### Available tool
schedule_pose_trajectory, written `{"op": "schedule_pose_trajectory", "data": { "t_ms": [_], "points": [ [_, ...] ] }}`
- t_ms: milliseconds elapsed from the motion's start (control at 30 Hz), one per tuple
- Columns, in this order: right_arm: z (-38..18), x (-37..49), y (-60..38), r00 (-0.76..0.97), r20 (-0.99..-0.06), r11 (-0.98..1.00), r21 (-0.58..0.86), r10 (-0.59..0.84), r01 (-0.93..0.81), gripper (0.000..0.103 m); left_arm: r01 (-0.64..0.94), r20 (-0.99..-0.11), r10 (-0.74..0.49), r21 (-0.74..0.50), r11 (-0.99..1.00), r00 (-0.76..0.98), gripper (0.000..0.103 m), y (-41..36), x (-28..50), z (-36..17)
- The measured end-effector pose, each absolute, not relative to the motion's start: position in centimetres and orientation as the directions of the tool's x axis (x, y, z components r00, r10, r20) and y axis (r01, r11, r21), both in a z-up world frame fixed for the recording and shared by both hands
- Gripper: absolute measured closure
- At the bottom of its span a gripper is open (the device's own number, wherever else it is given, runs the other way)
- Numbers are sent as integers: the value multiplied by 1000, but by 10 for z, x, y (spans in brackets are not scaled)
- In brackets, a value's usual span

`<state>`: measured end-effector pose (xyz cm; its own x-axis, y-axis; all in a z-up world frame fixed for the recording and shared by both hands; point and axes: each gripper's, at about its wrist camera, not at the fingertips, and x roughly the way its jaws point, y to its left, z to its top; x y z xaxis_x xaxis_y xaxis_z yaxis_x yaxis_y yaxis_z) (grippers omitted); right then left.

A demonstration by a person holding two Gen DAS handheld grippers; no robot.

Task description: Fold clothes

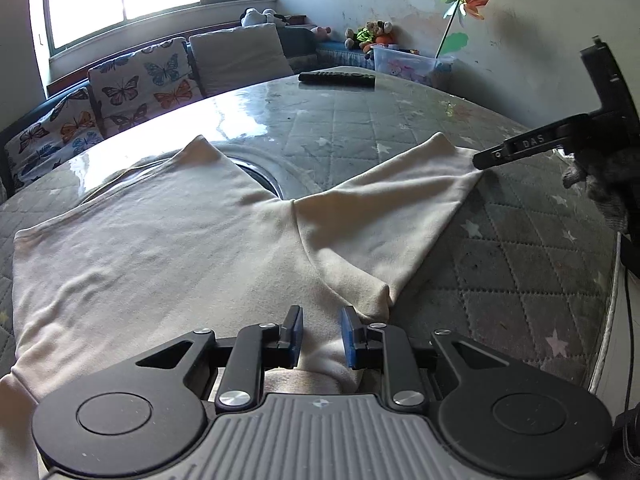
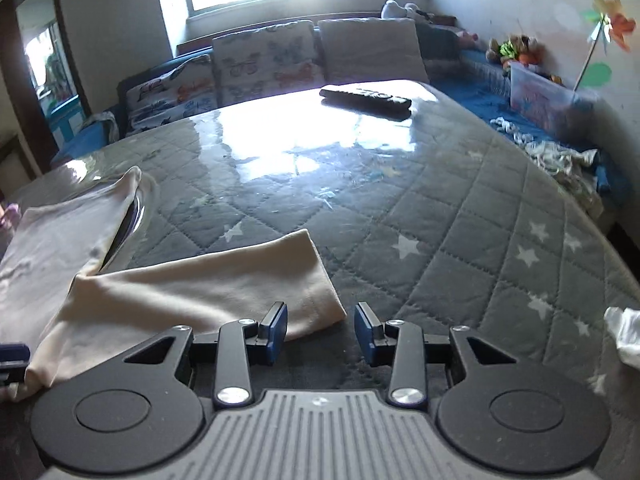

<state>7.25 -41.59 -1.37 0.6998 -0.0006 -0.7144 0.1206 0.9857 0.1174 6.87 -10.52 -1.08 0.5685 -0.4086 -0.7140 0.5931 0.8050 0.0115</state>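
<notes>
A cream-white garment [image 1: 160, 248] lies spread on the quilted grey table cover [image 1: 520, 264]. One sleeve [image 1: 400, 208] stretches to the right; it also shows in the right wrist view [image 2: 208, 292]. My left gripper [image 1: 320, 334] is open, its blue pads on either side of a fold of the garment near its lower edge. My right gripper [image 2: 321, 332] is open and empty just past the sleeve's end; its left pad overlaps the cuff edge. In the left wrist view the right gripper's finger [image 1: 516, 150] sits at the sleeve's end.
A black remote control [image 1: 337, 79] lies at the far side of the table, also in the right wrist view [image 2: 366, 98]. Butterfly-print cushions [image 1: 140, 80] line a bench behind. A plastic toy box [image 1: 408, 63] and pinwheel stand at the right wall. A white cloth [image 2: 624, 336] lies at the right edge.
</notes>
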Motion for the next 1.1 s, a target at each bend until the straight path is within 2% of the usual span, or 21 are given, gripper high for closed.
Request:
{"op": "schedule_pose_trajectory", "data": {
  "t_ms": [133, 200, 267, 500, 633, 700, 767, 800, 967, 1100],
  "points": [
    [-20, 79, -414, 704, -711, 985, 117, -4, 124, 71, 597, -713, -406, 20, 802, 571, 80, -106, 68, -11],
    [-20, 81, -411, 703, -711, 988, 94, -20, 123, 93, 599, -713, -405, 25, 801, 572, 80, -107, 67, -12],
    [-13, 84, -408, 709, -704, 992, 63, -36, 113, 99, 600, -713, -404, 29, 799, 573, 80, -107, 67, -12],
    [14, 98, -399, 773, -626, 995, -78, -103, 69, 99, 611, -710, -404, 47, 790, 577, 80, -108, 65, -13],
    [-5, 112, -406, 737, -665, 993, -78, -122, 94, 99, 615, -708, -405, 52, 787, 578, 80, -108, 64, -13],
    [-19, 114, -411, 710, -693, 992, -62, -122, 110, 95, 616, -709, -406, 51, 786, 577, 80, -108, 64, -13],
    [-18, 111, -412, 715, -686, 990, -69, -137, 124, 87, 618, -708, -407, 52, 784, 576, 80, -108, 64, -13],
    [-14, 109, -413, 719, -681, 989, -67, -141, 130, 87, 618, -708, -408, 52, 784, 576, 80, -108, 64, -13],
    [5, 108, -395, 757, -650, 997, -41, -71, 59, 85, 615, -707, -408, 47, 787, 577, 80, -107, 64, -13],
    [-1, 126, -376, 748, -664, 1000, -11, 0, -10, 84, 606, -704, -409, 37, 795, 580, 80, -104, 63, -12]
  ]
}}
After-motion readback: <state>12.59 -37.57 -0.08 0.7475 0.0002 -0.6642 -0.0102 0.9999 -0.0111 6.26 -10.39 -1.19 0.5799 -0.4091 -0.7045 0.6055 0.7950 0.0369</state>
